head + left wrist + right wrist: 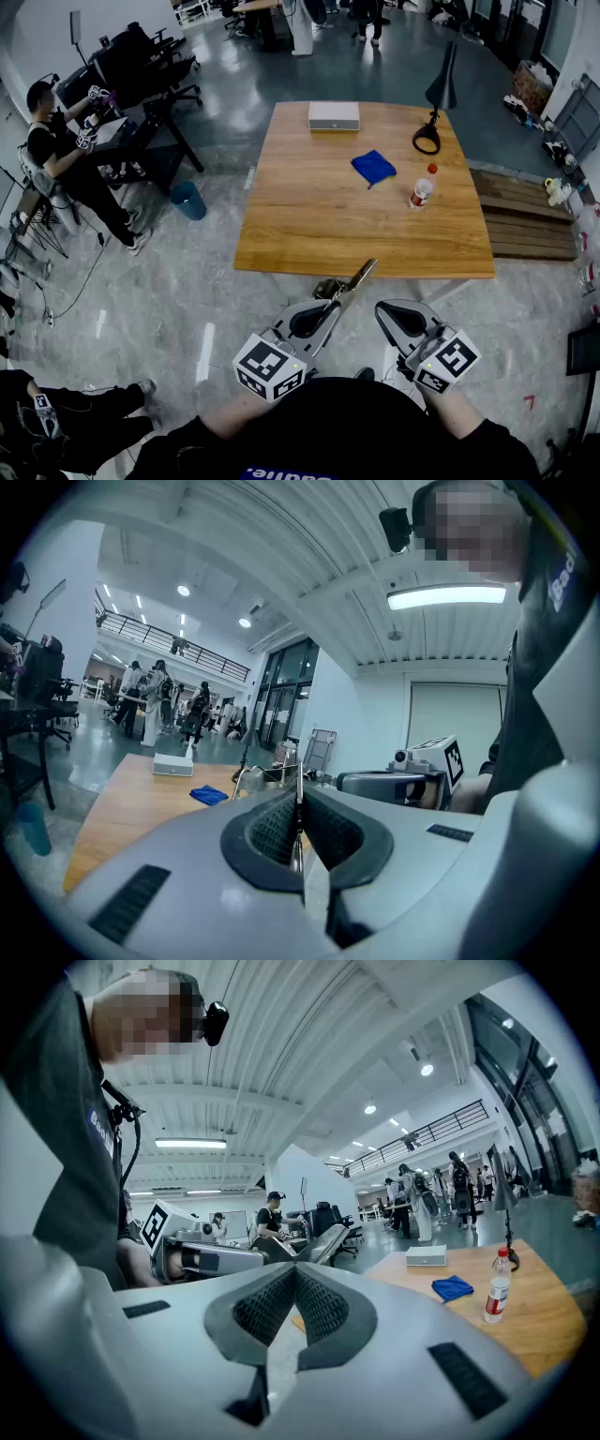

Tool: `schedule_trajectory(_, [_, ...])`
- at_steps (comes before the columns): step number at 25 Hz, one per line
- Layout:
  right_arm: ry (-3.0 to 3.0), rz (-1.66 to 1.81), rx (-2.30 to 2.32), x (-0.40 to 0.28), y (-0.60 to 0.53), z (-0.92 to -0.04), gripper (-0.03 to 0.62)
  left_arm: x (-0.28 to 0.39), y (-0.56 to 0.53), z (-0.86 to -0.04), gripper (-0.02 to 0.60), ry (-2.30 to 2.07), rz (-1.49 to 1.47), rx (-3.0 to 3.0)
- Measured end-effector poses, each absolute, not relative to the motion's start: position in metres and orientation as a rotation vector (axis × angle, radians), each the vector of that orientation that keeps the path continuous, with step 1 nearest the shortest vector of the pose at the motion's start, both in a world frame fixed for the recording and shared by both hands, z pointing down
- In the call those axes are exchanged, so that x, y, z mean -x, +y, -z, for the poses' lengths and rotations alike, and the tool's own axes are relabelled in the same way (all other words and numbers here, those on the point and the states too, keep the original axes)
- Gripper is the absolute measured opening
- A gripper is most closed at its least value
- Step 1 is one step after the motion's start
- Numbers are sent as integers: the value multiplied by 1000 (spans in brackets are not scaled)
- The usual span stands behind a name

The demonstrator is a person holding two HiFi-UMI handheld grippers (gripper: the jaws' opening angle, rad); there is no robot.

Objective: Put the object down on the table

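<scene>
Worktop [309,216] ahead; left tongs [333,300] clamp a thin, possibly bladed utensil [361,274], right tongs [384,311] closed, empty; carry forward, lower

blue cloth [373,167] | bottle [422,188] | white box [334,115] | black lamp [442,87] | blue bin [187,200]

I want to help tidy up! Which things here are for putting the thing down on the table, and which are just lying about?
For the job: left gripper, its fingers shut on a thin metal tool; table.

Just lying about: box, cloth, bottle and lamp on the table; bin on the floor.
</scene>
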State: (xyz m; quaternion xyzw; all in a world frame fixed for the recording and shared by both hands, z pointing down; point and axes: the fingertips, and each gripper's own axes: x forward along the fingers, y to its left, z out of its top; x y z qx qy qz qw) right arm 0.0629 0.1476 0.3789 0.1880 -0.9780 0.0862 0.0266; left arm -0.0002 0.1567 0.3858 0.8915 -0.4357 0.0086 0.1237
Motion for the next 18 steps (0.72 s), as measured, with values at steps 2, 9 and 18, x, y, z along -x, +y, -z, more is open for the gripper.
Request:
schedule_trajectory(2, [-3020, -272, -584, -64, 149, -379, 5, -1, 158, -386, 9, -1270, -27, -2597])
schedule_trajectory(9, [-3019, -291, -584, -65, 147, -383, 5, -2, 156, -390, 9, -1270, -32, -2591])
schedule_trajectory(18, [-3057, -343, -544, -85, 133, -386, 5, -17, 140, -399, 9, -1308, -59, -2558])
